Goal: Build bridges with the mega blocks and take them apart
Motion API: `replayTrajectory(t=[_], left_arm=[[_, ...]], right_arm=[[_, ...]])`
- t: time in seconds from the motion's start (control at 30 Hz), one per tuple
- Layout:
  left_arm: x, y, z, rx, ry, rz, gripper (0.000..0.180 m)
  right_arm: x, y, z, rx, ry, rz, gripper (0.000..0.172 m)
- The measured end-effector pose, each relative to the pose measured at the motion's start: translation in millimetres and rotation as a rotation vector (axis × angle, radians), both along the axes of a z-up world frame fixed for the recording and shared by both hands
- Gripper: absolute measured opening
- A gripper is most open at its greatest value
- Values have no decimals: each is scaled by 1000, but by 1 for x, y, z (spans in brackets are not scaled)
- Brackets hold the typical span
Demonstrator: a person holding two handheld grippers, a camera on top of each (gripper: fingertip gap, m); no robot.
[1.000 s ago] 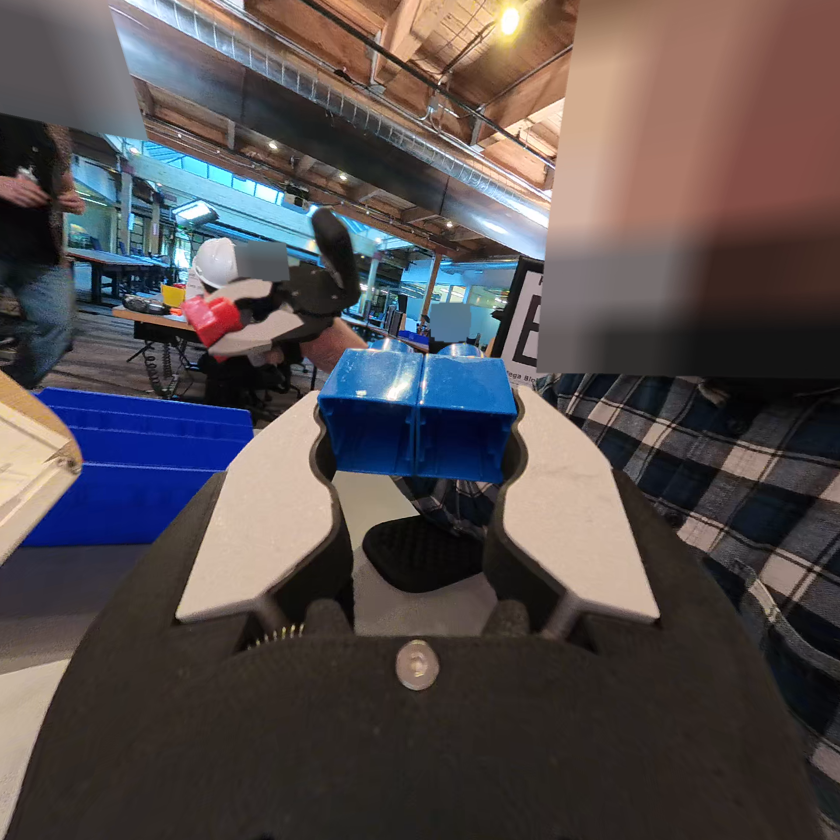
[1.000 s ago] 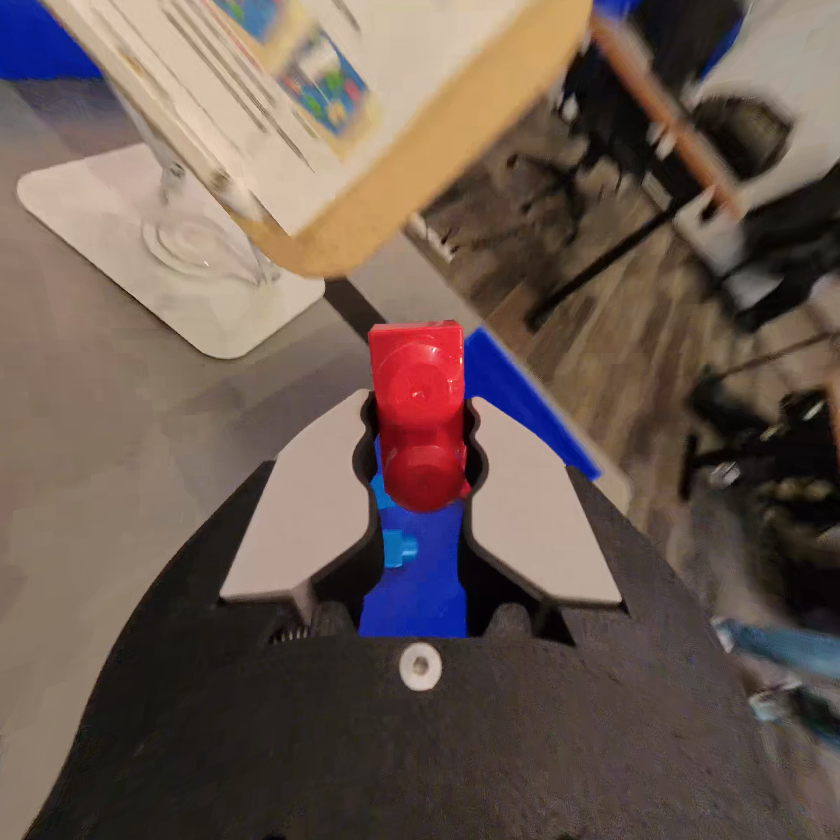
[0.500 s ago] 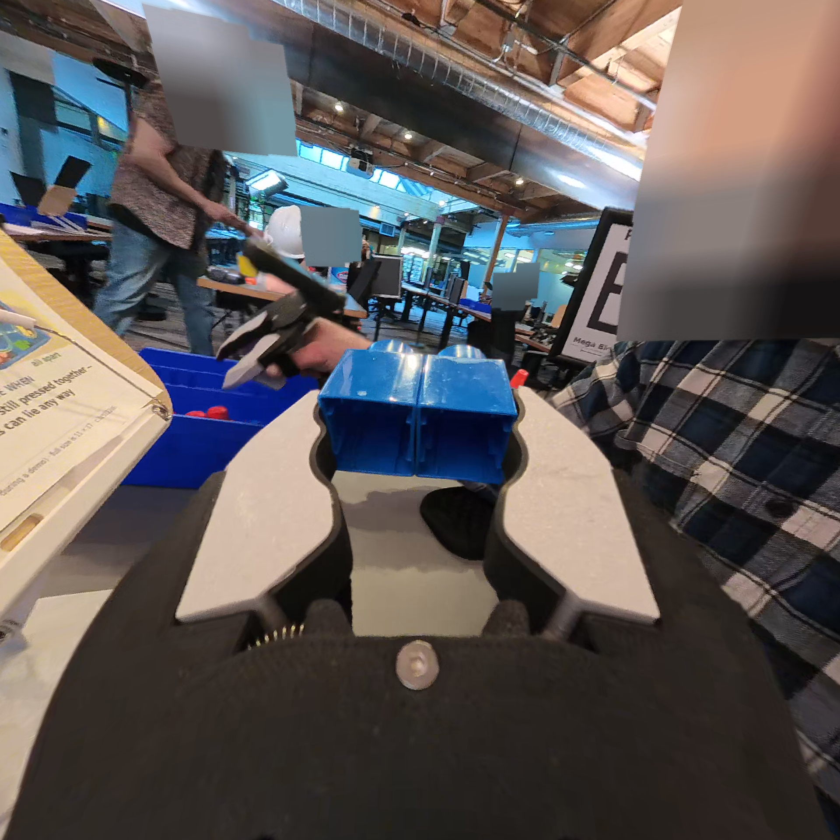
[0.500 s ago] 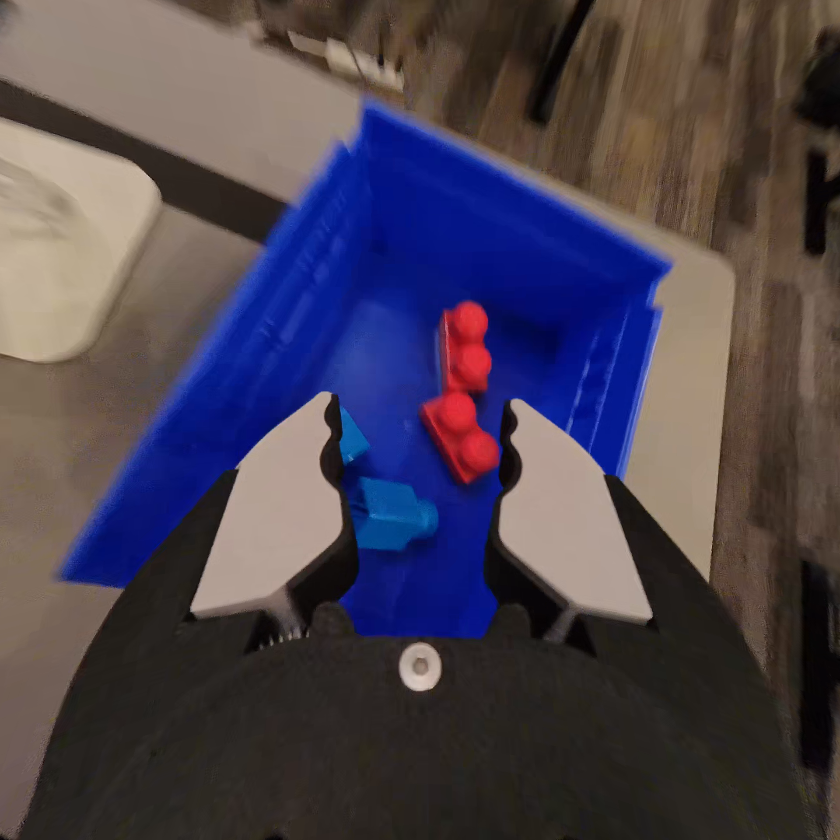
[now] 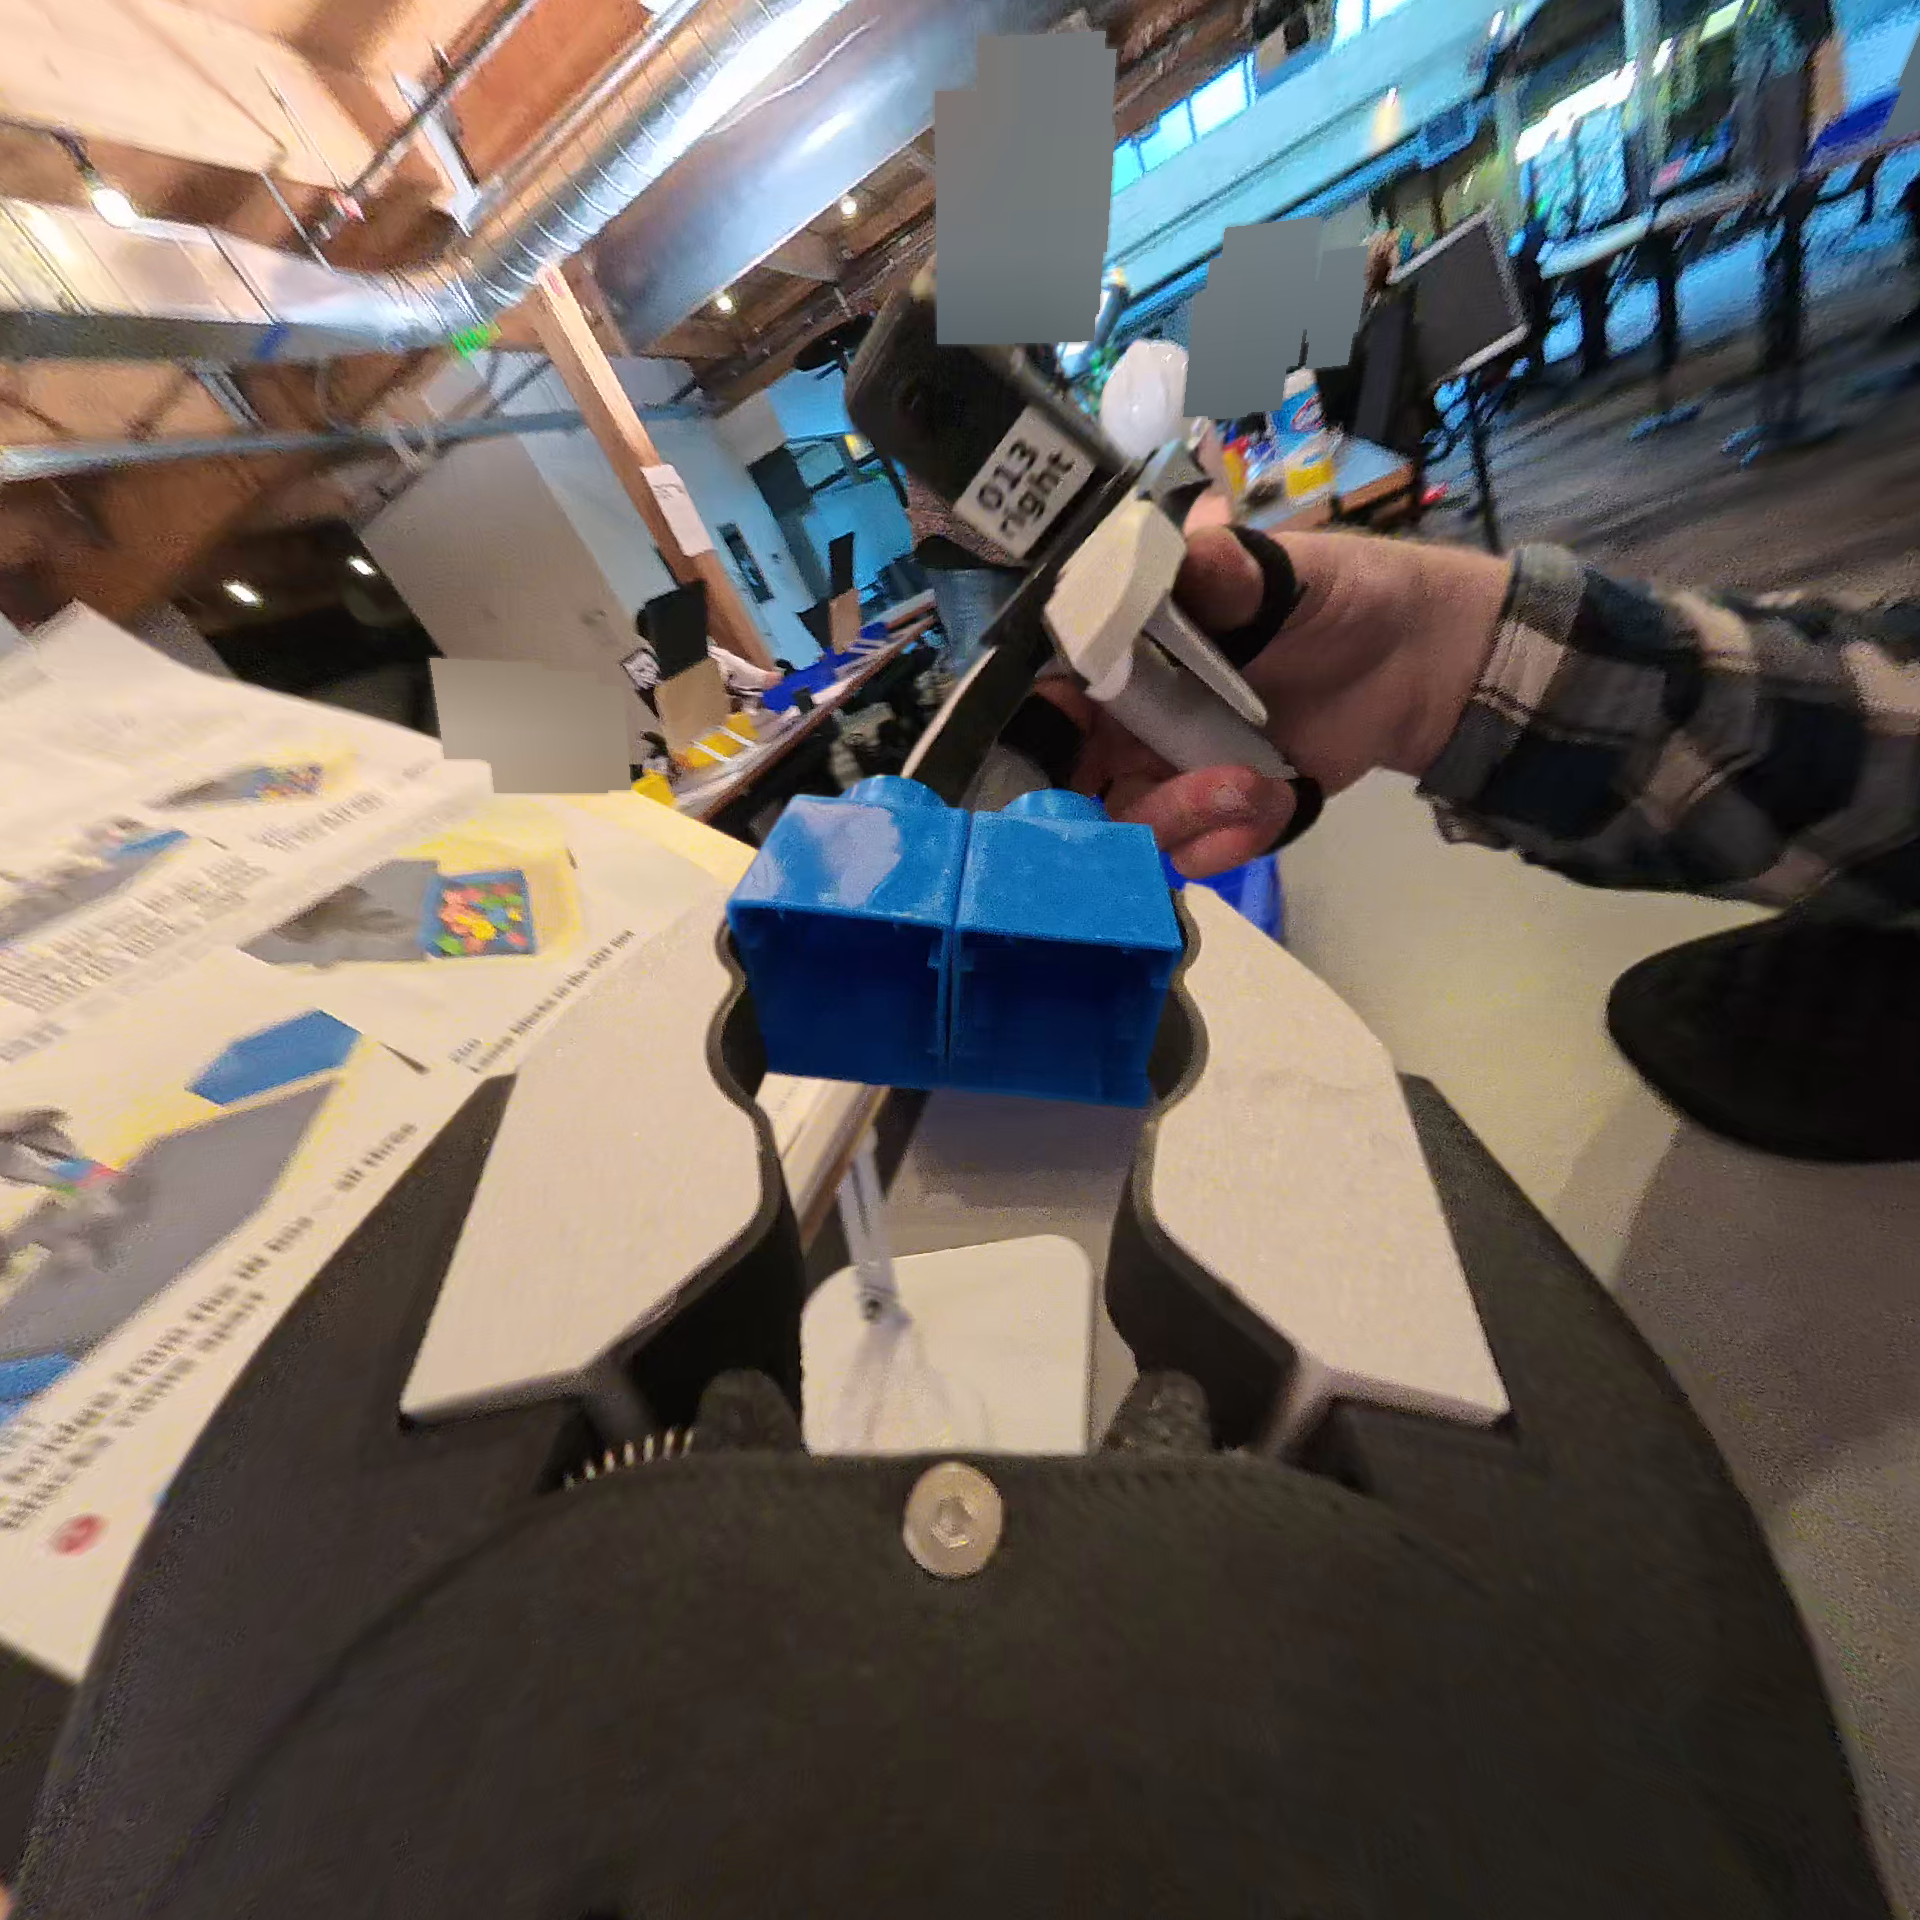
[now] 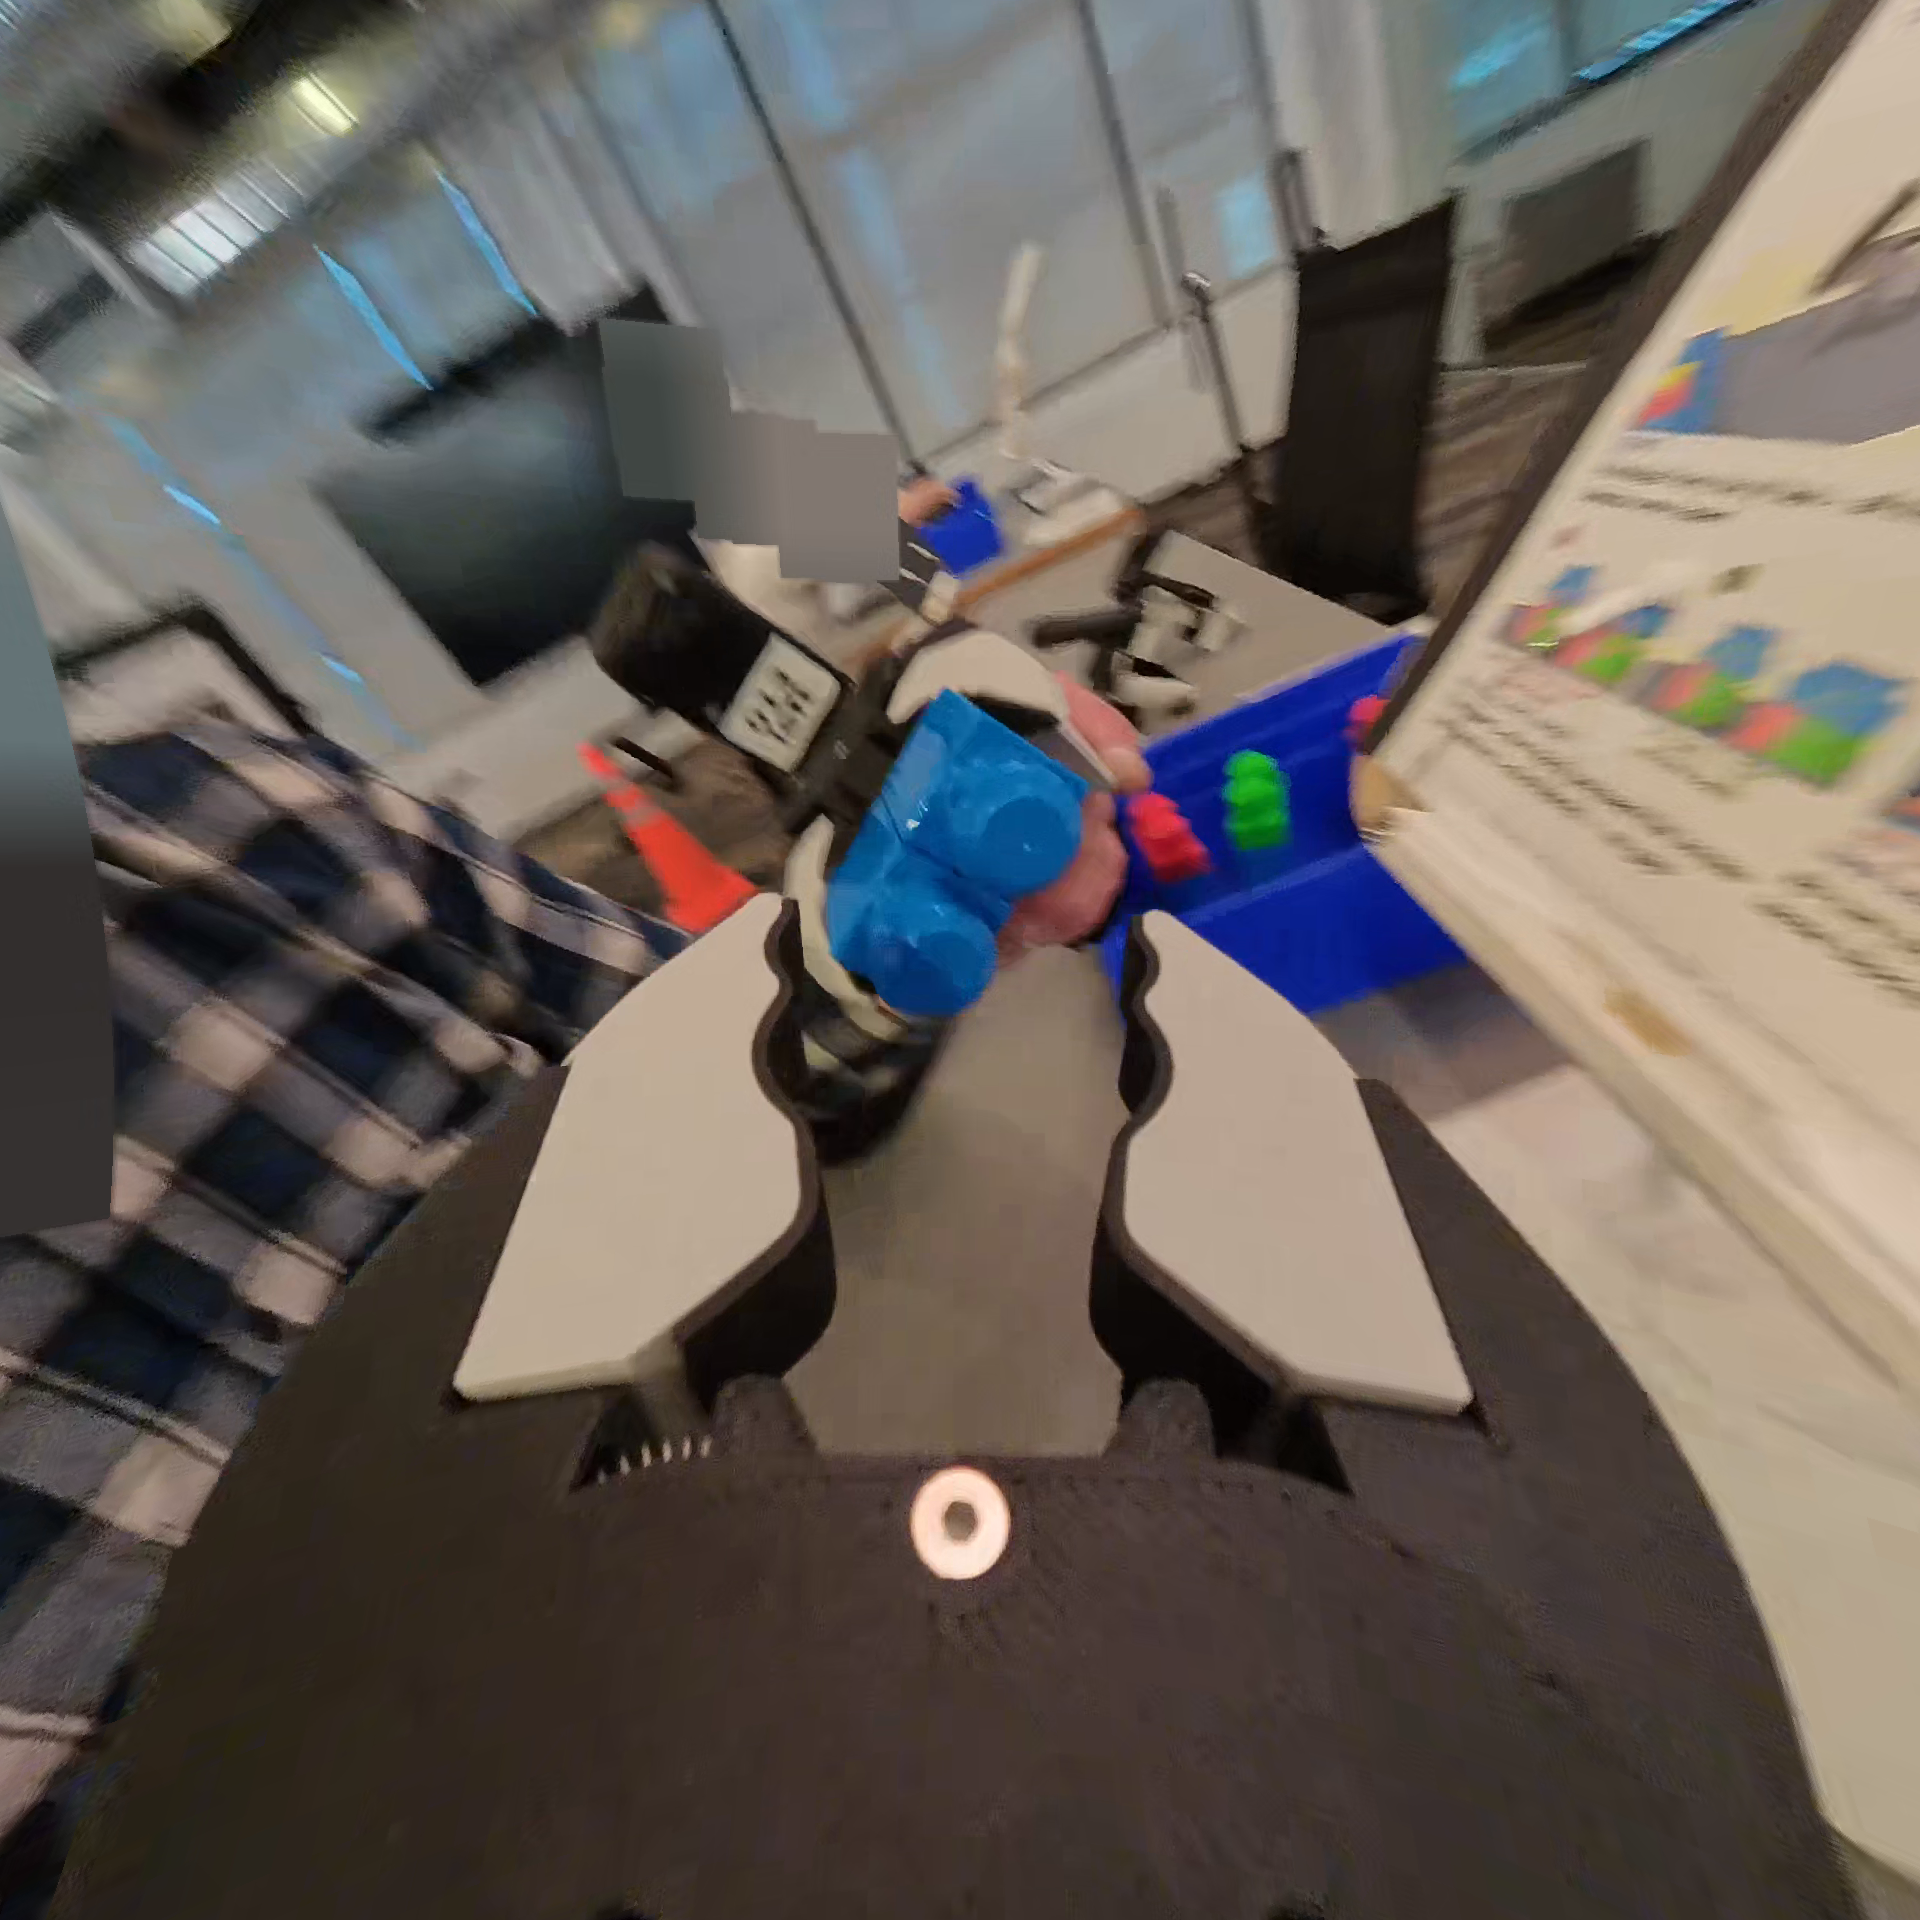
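Pinching blue block (image 5: 956, 977): left claw (image 5: 956, 997) | right claw (image 6: 956, 997): spread, bare

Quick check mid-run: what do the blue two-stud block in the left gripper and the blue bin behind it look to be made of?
Blue two-stud block: apparently hard moulded plastic, thin-walled and hollow underneath, semi-gloss with pale highlights on top. It sits clamped between the left gripper fingers. Blue bin: likely rigid plastic too, uniform saturated colour with ribbed walls, though blur leaves its finish unclear.
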State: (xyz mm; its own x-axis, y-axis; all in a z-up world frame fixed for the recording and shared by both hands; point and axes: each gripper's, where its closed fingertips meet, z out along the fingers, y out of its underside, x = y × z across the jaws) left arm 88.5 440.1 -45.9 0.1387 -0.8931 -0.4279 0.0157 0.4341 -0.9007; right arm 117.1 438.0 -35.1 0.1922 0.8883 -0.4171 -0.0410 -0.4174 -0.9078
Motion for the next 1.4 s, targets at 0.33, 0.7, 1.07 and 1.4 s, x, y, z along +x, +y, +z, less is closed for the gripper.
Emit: replayTrajectory(t=[0.33,0.7,1.07,1.4], left_arm=[[11,-16,-6,301,79,89,72],[14,-19,-7,409,86,132,73],[15,-28,-4,426,71,113,73],[14,-24,-3,421,49,129,74]], right_arm=[[-42,-12,-12,-171,148,210,48],[-50,-26,-14,-183,159,312,50],[-52,-30,-8,-144,194,334,37],[-52,-25,-9,-106,195,304,38]])
